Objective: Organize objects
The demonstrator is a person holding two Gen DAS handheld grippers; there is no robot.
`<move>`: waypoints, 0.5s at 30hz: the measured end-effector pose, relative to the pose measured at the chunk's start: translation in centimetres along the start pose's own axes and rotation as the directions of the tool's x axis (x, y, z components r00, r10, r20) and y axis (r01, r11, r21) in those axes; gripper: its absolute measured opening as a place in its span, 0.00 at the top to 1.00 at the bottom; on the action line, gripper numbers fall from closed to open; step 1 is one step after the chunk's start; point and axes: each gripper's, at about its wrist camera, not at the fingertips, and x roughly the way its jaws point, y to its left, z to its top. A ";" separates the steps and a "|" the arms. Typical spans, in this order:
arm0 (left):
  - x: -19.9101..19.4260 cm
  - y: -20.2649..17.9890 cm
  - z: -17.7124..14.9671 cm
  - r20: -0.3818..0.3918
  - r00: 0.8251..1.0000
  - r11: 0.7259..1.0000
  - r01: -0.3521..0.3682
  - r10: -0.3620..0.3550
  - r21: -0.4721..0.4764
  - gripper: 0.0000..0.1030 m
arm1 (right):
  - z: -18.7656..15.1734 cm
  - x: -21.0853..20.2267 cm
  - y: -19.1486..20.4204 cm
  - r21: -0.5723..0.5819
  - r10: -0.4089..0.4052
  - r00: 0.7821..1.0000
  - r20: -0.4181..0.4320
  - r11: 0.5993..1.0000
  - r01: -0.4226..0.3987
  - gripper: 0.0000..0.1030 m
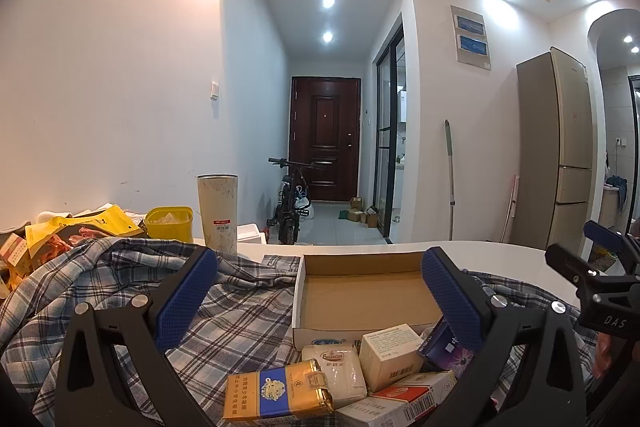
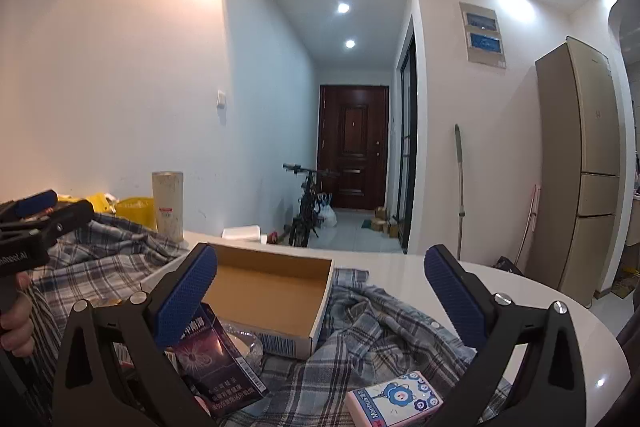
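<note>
Packs and small boxes lie in a loose heap nearest you on the plaid cloth (image 1: 240, 311), right under your left gripper (image 1: 320, 301): gold-and-blue pack (image 1: 276, 393), cream soft pack (image 1: 340, 367), white carton (image 1: 390, 355), red-and-white pack (image 1: 404, 401), dark purple pack (image 1: 442, 345). Your left gripper's jaws stand wide apart, nothing between the pads, hanging just above the heap. Your right gripper (image 2: 320, 301) is spread wide too, nothing clamped; the same dark purple pack (image 2: 218, 367) sits below its left finger, and a white-and-blue cartoon box (image 2: 394, 401) lies apart from the heap on the cloth, low between the fingers. In the right wrist view your hand (image 2: 16, 323) shows at the left edge, wrapped on the left gripper's handle.

Just past the heap: open cardboard box (image 1: 360, 301), shallow, white outside, brown inside, nothing in it, resting on the cloth with its near wall touching the packs. Cloth covers much of the white round table (image 2: 500, 291), whose bare top shows to the right.

Farther back left: tall beige tumbler (image 1: 218, 211) upright, yellow tub (image 1: 168, 225) beside it, yellow snack bags (image 1: 76, 233) piled at the left edge.

Beyond the table: bicycle (image 1: 292, 203) in the hallway, dark wooden door (image 1: 326, 137) behind it, mop (image 1: 450, 179) against the wall, tall fridge (image 1: 560, 151) far right.
</note>
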 end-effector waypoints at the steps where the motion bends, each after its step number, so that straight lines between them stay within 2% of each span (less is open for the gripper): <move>1: 0.0 0.0 0.0 0.000 1.000 1.000 0.001 -0.001 0.000 0.00 | -0.1 0.1 0.1 -0.005 -0.001 1.000 -0.008 1.000 0.001 0.00; 5: 0.0 0.0 0.0 -0.001 1.000 1.000 0.000 0.000 0.000 0.00 | -0.3 0.4 0.8 -0.042 -0.022 0.999 -0.030 0.999 0.020 0.00; 15: 0.0 0.0 -0.1 -0.003 1.000 1.000 0.000 0.000 0.000 0.00 | -0.4 0.1 1.8 -0.071 -0.013 1.000 -0.009 0.997 0.012 0.00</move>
